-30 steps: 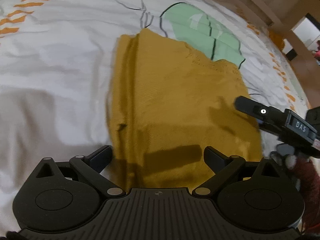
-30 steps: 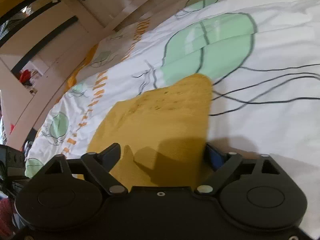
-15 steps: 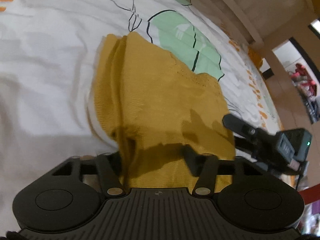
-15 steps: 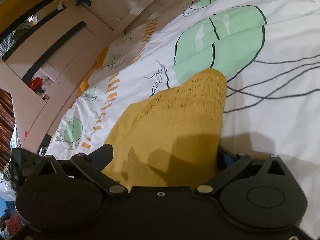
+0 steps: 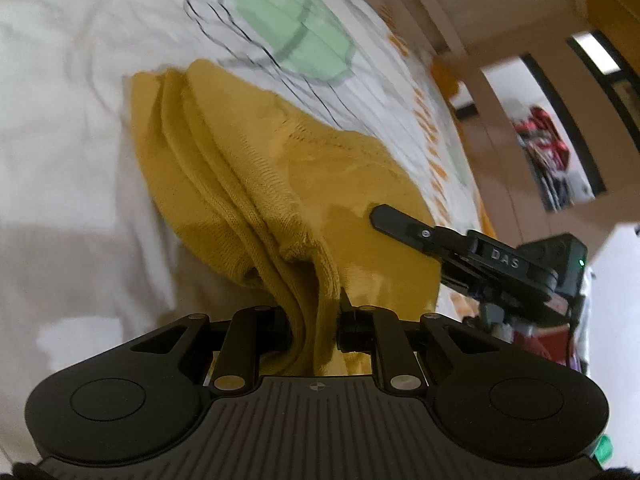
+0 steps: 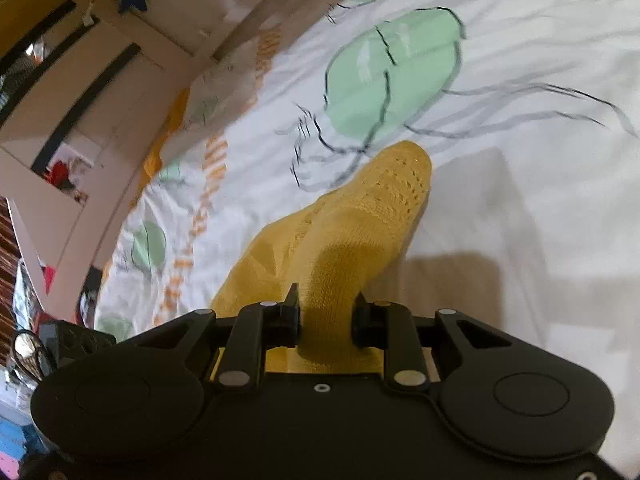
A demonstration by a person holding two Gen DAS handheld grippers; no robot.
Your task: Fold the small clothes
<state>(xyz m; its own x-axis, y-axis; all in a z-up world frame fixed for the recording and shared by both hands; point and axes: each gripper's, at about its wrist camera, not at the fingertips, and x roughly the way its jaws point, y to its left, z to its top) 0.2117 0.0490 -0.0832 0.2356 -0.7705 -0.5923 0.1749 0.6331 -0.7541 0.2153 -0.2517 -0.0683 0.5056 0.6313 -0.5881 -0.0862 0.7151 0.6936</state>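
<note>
Now both grippers' fingers (image 5: pixel 280 330) (image 6: pixel 290 316) pinch the yellow knit garment (image 5: pixel 288 184) between them.

Warm dim indoor light; motion blur smears the bedsheet (image 6: pixel 520 60) print, fisheye bends edges, gripper shadows fall on it.

- mustard-yellow knit garment (image 5: pixel 248 168), openwork pattern at one edge
- white bedsheet (image 6: pixel 540 208), green blobs, black lines, orange dashes
- black grippers (image 5: pixel 314 320)
</note>
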